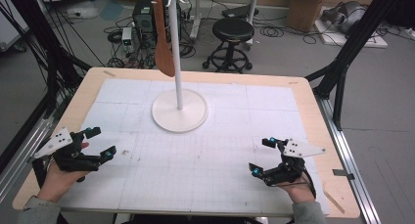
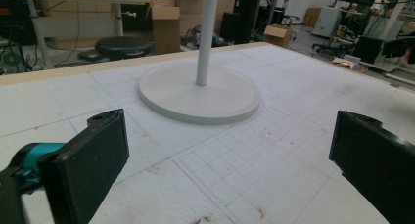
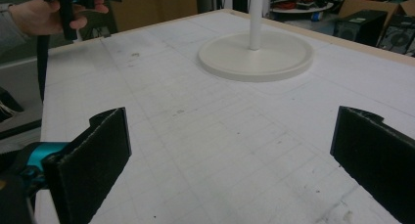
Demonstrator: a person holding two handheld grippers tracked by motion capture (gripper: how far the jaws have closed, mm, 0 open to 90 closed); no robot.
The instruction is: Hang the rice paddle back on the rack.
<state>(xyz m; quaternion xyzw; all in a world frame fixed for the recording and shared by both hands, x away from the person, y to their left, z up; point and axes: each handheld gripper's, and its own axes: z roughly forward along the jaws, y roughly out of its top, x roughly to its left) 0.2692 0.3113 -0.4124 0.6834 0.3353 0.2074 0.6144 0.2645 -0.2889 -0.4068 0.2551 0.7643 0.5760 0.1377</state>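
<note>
Both your grippers sat low at the near edge of the counter, fingers spread wide, nothing between them. Left gripper was at the near-left corner, right gripper at the near-right

The thing to go for was the brown wooden spatula hanging off the white stand. It hung from a hook at the top of the pole, long axis near vertical, broad blade down, handle up. Blade end sat just left of the pole and well above the round base

Key relation: the spatula was ahead of and well above both sets of fingers, and it hung on the left side of the pole. So your left gripper looked like the nearer and cleaner one; the right would have had to come around the pole to reach it

In the left gripper view the fingers pointed at the base and pole, slightly left of centre. In the right gripper view the fingers pointed across the counter, stand base up and to the right, your left hand far off at top left

My read: lift was needed first, then a side-on close across the vertical handle or blade, fingers horizontal
</note>
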